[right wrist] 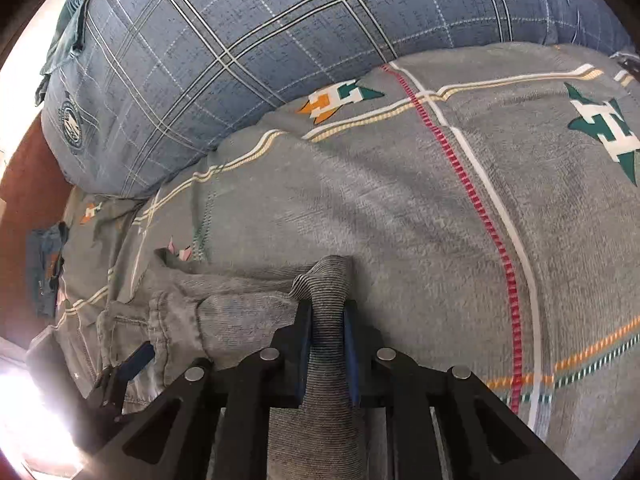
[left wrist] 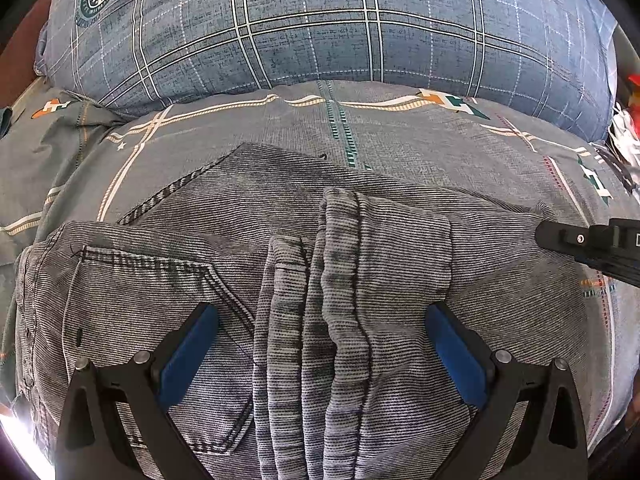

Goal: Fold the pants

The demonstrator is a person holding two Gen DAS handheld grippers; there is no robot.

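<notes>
The grey pants [left wrist: 360, 280] lie on the patterned bedspread [left wrist: 400, 136], already gathered into a partly folded bundle, with the elastic waistband bunched in a ridge that runs from six towards twelve o'clock in my left wrist view. My right claw [right wrist: 327, 320] has its blue pads closed tight on a fold of the grey cloth, which stands up between them and trails back towards me at six o'clock. My left claw [left wrist: 322, 344] hangs wide open over the waistband ridge, pads on either side and gripping nothing that I can see. In the right view the bundle's long axis runs from the pinch out towards nine o'clock, where the left claw shows at about eight. So the right hand holds the outer end, and I judge the coming fold must carry that end along this axis over the bundle. At twelve o'clock lies the blue checked pillow [left wrist: 320, 20], well beyond the pants.
</notes>
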